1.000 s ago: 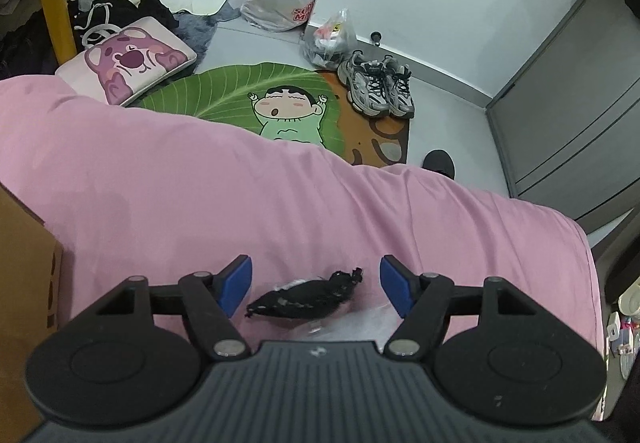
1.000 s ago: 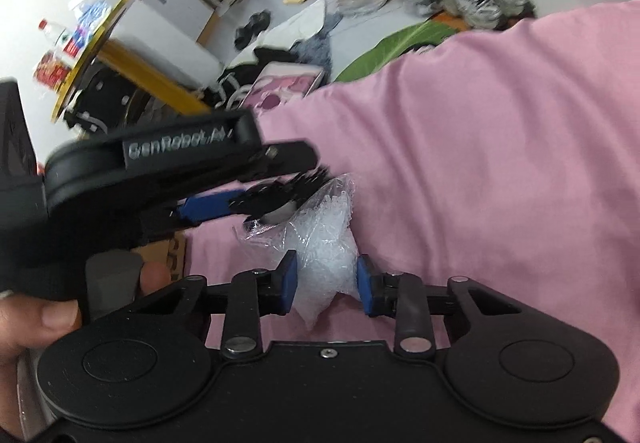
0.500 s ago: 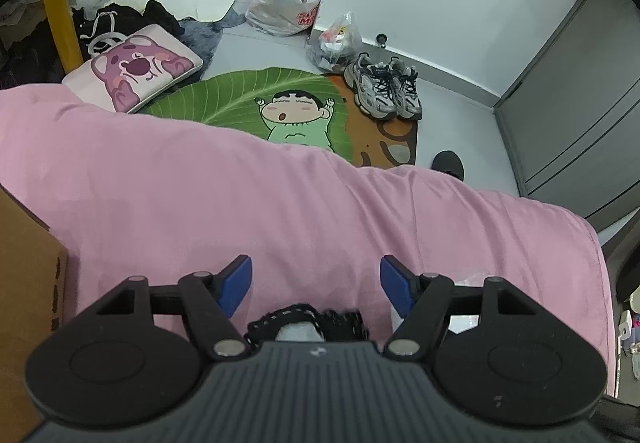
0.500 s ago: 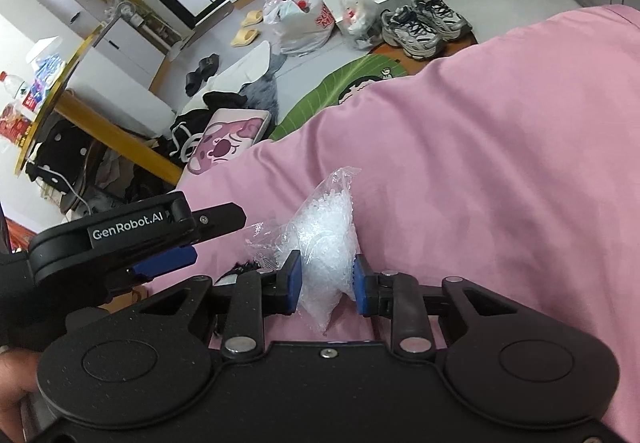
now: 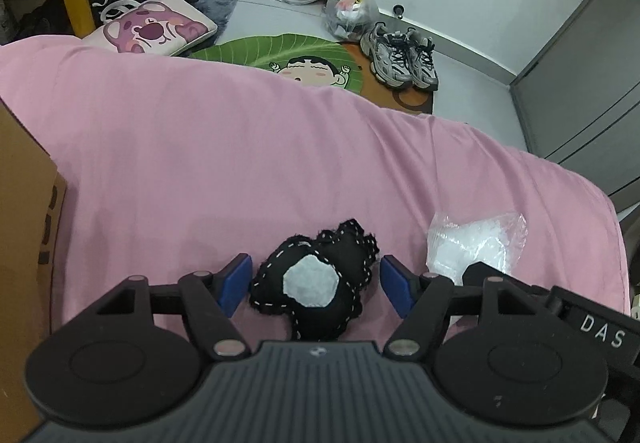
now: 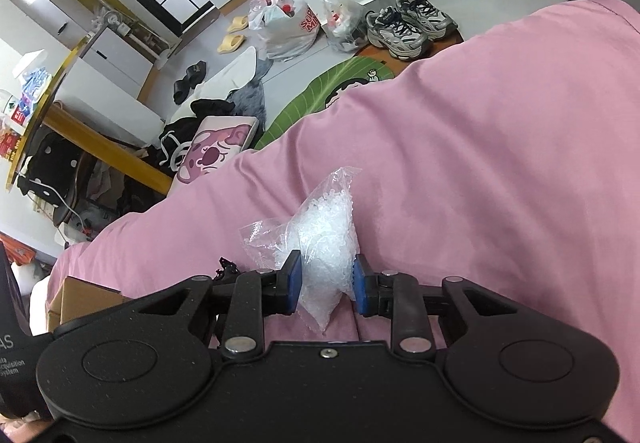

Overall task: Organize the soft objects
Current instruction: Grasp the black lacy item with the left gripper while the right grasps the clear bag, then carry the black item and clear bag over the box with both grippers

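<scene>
Left gripper (image 5: 316, 281) sits spread wide, black stitched plush (image 5: 316, 283) lying loose between its pads on the pink bedcover (image 5: 240, 147), not gripped. Right gripper (image 6: 326, 283) is clamped on the clear bag of white pellets (image 6: 324, 239), just right of the left tool. Cardboard box (image 5: 20, 223) at left. Judgement: nothing sorted yet; both items remain to be placed.

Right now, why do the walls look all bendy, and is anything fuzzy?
Left wrist view: the fisheye lens bows the pink blanket edge and the walls; the black plush toy is sharp, lit softly with no glare. Right wrist view: the room tilts and curves too; the clear bag of pellets looks crisp, and only the picture's dark corners fade.
</scene>
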